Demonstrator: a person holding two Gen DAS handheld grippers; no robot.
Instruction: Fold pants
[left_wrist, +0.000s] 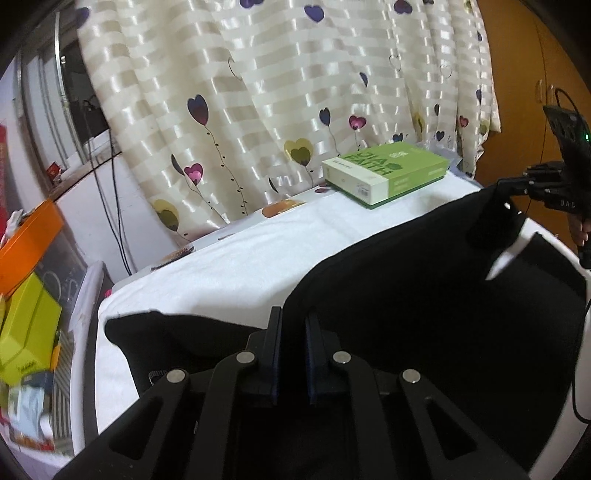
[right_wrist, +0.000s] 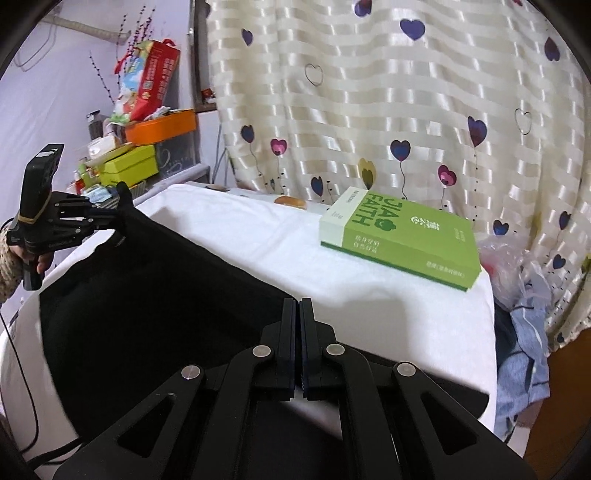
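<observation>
Both claws are clamped on the black pants (left_wrist: 406, 280), left gripper (left_wrist: 293, 325) and right gripper (right_wrist: 297, 306) each pinching an edge, cloth lifted off the white table (left_wrist: 236, 266). Green box (right_wrist: 402, 240) sits at right, by the curtain (right_wrist: 369, 92).

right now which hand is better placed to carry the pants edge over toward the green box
Right, probably: the right gripper grips the black pants edge nearest the green box; the left gripper sits farther away.
</observation>
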